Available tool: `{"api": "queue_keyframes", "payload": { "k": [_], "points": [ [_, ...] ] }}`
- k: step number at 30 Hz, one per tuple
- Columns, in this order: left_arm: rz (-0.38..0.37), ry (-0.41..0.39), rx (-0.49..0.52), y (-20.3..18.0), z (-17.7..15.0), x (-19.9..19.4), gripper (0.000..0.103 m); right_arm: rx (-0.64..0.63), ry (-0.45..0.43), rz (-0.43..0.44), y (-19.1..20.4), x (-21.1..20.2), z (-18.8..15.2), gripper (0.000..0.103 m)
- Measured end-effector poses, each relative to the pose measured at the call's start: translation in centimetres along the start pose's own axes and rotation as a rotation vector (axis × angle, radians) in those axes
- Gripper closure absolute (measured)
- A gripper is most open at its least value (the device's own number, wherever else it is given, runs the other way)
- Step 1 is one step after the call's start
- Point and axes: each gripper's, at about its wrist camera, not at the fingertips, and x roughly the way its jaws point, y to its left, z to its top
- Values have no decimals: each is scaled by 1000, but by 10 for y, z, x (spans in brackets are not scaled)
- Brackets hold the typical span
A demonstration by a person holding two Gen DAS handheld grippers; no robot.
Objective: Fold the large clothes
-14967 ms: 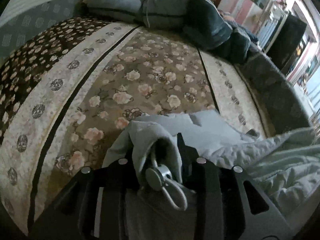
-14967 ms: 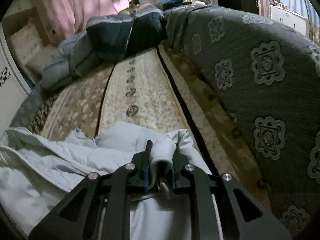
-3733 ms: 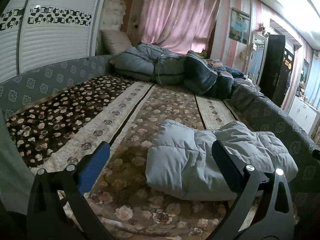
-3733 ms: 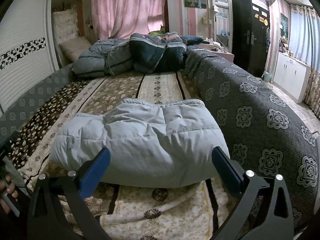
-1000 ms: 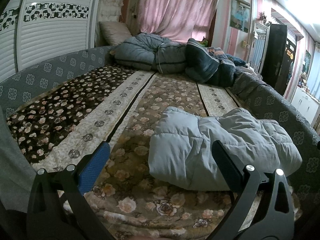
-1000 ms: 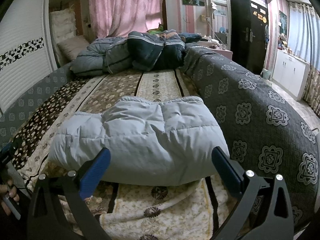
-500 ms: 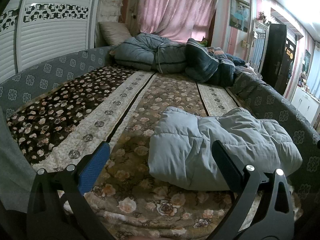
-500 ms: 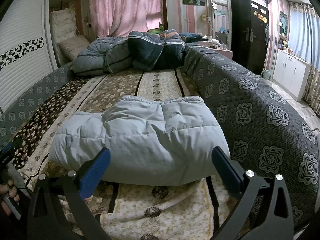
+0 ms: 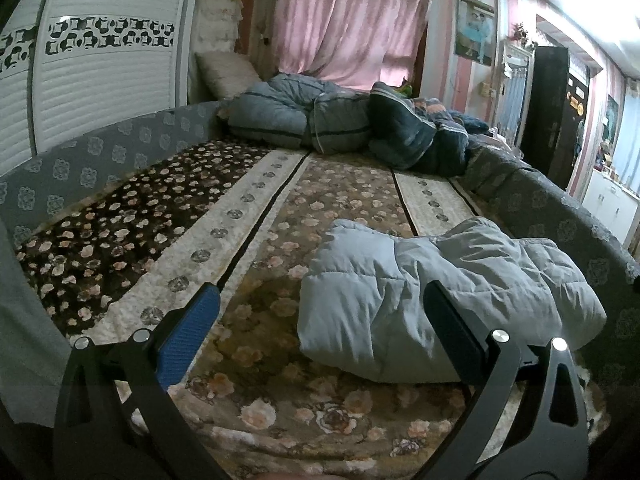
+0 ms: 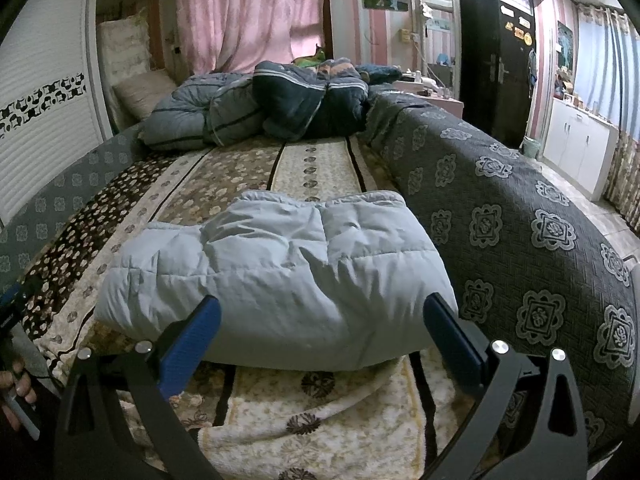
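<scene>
A pale blue padded jacket (image 9: 432,292) lies folded into a thick bundle on the flowered bed cover (image 9: 280,208), near the bed's front right. It also shows in the right wrist view (image 10: 288,268). My left gripper (image 9: 320,316) is open and empty, held back from the jacket and to its left. My right gripper (image 10: 320,320) is open and empty, held just in front of the jacket's near edge, not touching it.
Rolled grey and dark blue quilts (image 9: 340,124) and a pillow (image 9: 228,72) lie at the bed's far end. A grey patterned bedspread (image 10: 520,220) drapes over the right side. White cupboard doors (image 9: 80,72) stand on the left, a black door (image 10: 496,64) on the right.
Over the last second both grippers have barely moved and stay open. Fifteen seconds ago both were shut on the jacket's cloth; the jacket now lies folded and released.
</scene>
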Motion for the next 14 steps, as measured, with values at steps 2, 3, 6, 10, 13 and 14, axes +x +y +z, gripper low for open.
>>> {"api": "queue_keyframes", "payload": {
  "k": [2, 3, 6, 10, 13, 14],
  "points": [
    [0, -1, 0, 1, 0, 0, 3, -1, 0, 0, 0, 0, 0, 2],
    [-4, -4, -3, 1, 0, -1, 3, -3, -1, 1, 1, 0, 0, 2],
    [-14, -12, -13, 3, 1, -2, 3, 0, 0, -1, 1, 1, -1, 2],
    [-9, -35, -7, 4, 3, -5, 3, 4, 3, -5, 1, 0, -1, 2],
    [-10, -59, 12, 0, 4, -9, 3, 0, 3, -3, 1, 0, -1, 2],
    [-13, -64, 20, -1, 4, -10, 3, -1, 3, -3, 1, 0, -1, 2]
  ]
}}
